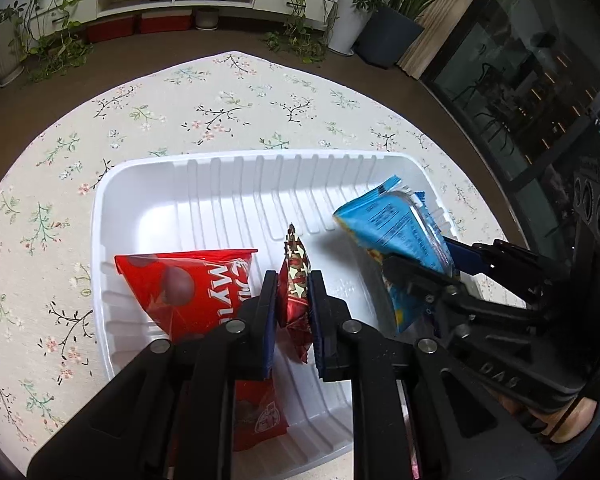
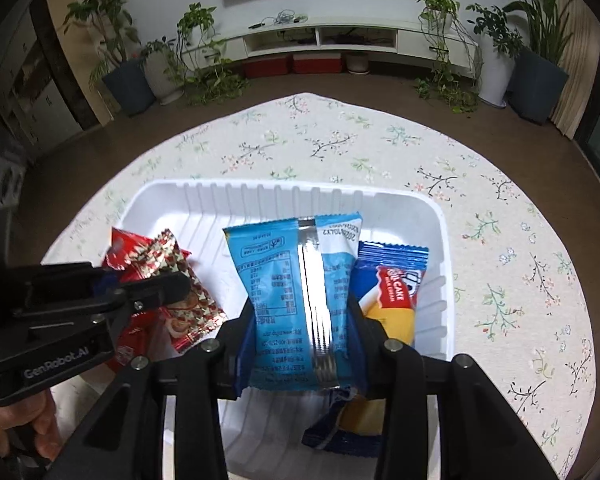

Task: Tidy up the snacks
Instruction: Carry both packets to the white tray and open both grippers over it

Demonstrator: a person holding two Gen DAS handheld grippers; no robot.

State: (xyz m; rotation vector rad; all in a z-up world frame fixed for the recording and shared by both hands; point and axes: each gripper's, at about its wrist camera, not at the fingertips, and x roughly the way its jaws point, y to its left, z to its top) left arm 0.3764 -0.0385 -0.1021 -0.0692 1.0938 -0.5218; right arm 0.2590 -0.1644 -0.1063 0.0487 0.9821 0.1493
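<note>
A white ribbed plastic tray [image 1: 236,184] [image 2: 260,196] sits on the floral tablecloth. My left gripper [image 1: 293,300] is shut on a small red and gold patterned snack packet [image 1: 296,276], held edge-up over the tray; it also shows in the right wrist view [image 2: 188,296]. My right gripper [image 2: 300,328] is shut on a light blue snack bag [image 2: 292,296], held above the tray's right part; it shows in the left wrist view [image 1: 392,228] too. A red snack bag [image 1: 188,284] lies in the tray's left. A dark blue roll cake packet [image 2: 392,280] lies in the tray's right.
The table has a floral cloth [image 1: 220,112] with open cloth beyond the tray. Past the table are a white TV bench [image 2: 340,40], potted plants [image 2: 540,52] and red boxes [image 2: 288,64]. A glass door [image 1: 520,80] is at the right.
</note>
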